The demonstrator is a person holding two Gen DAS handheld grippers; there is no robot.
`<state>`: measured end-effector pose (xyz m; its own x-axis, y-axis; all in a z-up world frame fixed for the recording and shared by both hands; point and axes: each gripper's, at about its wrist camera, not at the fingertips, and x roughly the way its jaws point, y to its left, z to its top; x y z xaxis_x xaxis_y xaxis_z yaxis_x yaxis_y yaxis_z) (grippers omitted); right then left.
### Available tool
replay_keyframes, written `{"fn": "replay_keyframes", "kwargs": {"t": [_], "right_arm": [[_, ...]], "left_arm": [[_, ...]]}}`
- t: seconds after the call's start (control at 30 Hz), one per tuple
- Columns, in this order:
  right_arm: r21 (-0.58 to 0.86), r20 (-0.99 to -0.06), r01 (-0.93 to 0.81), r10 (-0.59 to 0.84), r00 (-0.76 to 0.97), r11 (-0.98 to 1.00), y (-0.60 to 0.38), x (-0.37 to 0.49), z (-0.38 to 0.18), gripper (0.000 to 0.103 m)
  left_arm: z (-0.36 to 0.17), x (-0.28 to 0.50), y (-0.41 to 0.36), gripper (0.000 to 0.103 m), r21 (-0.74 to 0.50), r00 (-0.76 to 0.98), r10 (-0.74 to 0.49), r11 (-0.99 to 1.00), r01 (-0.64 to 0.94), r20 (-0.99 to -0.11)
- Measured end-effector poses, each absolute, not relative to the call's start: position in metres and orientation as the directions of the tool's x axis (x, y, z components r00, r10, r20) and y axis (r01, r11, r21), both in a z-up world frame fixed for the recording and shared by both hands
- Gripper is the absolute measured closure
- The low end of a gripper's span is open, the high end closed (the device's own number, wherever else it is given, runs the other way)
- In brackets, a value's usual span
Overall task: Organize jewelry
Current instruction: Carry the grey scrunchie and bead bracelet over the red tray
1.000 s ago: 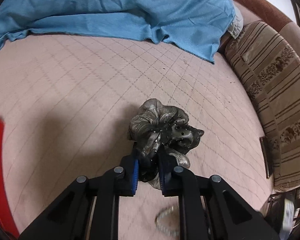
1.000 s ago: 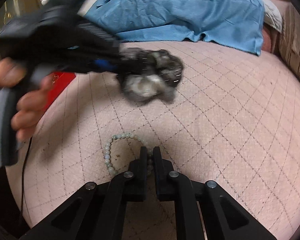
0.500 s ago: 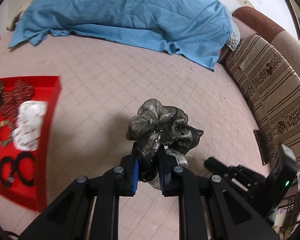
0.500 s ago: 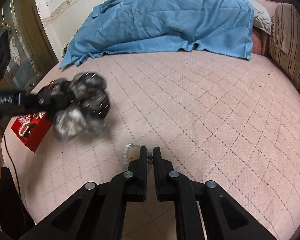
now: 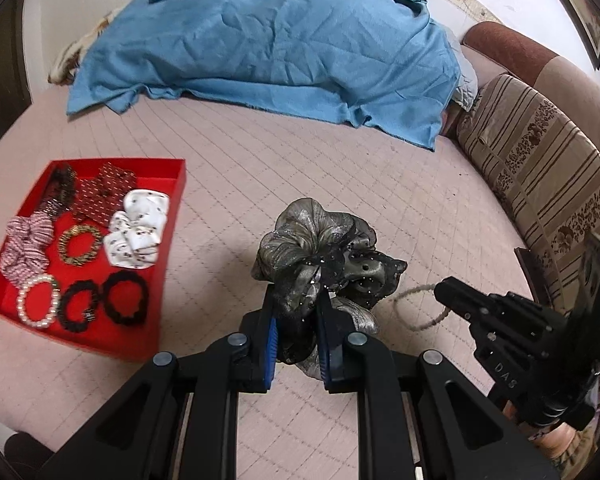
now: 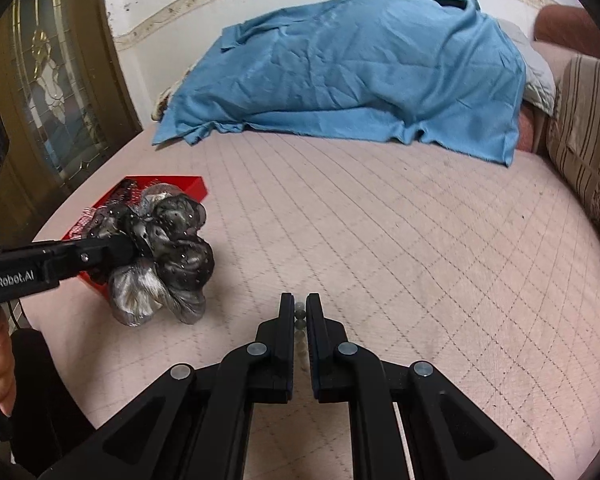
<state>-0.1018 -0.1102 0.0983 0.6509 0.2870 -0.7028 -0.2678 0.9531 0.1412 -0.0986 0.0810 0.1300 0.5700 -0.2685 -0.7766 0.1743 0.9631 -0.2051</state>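
Left gripper point(image 5: 296, 312) tight on grey scrunchie point(image 5: 320, 252); right gripper point(image 6: 299, 312) on mostly hidden bead bracelet point(image 6: 299, 315).

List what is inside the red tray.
The red tray holds a white printed scrunchie, a pink striped scrunchie, a dark red patterned bow, a gold bead bracelet, a pearl bracelet and two black hair ties. Whatever lies beneath them is hidden.
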Motion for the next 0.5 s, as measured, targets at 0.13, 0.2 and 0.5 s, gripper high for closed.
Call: {"fn": "replay_keyframes", "kwargs": {"t": [0.13, 0.2, 0.5], "right_arm": [[0.136, -0.691, -0.283, 0.295, 0.660, 0.950, -0.101, -0.106, 0.111, 0.096], [0.130, -0.686, -0.289, 0.296, 0.665, 0.949, -0.097, -0.109, 0.117, 0.096], [0.116, -0.668, -0.316, 0.309, 0.677, 0.942, -0.077, -0.119, 0.136, 0.096]], "left_arm": [[0.139, -0.108, 0.085, 0.087, -0.174, 0.596, -0.243, 0.970, 0.172, -0.765], [0.143, -0.111, 0.087, 0.087, -0.159, 0.608, -0.229, 0.973, 0.168, -0.760], [0.151, -0.121, 0.099, 0.087, -0.116, 0.629, -0.168, 0.986, 0.123, -0.759]]}}
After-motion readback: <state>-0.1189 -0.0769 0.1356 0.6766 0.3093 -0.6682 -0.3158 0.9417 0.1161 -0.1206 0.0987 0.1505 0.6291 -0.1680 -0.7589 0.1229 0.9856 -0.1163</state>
